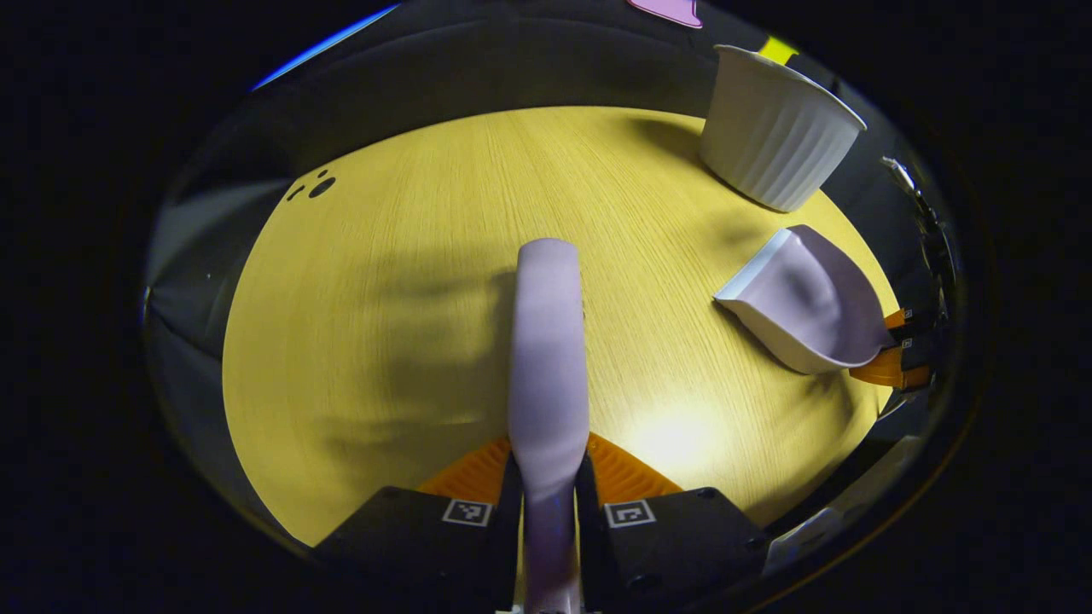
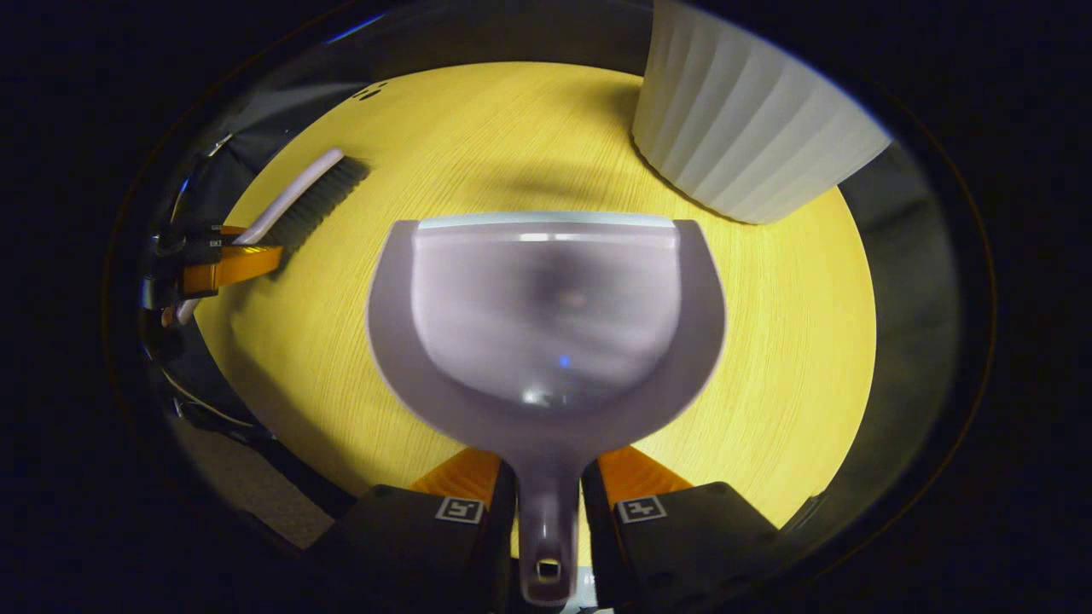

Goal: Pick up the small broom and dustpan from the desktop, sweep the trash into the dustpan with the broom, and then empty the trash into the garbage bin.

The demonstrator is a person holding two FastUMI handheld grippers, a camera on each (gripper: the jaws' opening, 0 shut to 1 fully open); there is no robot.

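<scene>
Bench: we see a round bench (image 1: 409, 341) with a pale yellow wood grain; a bright patch of light lies on it near our left gripper, and soft shadows cross it.
Room: dark cloth walls stand behind the bench, and dim grey floor shows past its edge.
Garbage bin: a white ribbed bin (image 2: 751, 128) stands upright on the far side of the bench, near the dustpan's front lip.
Dustpan: our right gripper (image 2: 550, 512) has its fingers closed on the handle of the lilac dustpan (image 2: 546, 315); the pan is held out over the bench, its open lip towards the bin.
Broom: our left gripper (image 1: 550, 503) has its fingers closed on the handle of the lilac broom (image 1: 548, 358); in the right gripper view its dark bristles (image 2: 320, 200) lie low over the bench's left edge.
Trash: a few small dark specks (image 1: 314, 186) sit at the bench's far left edge, well apart from the dustpan.
</scene>
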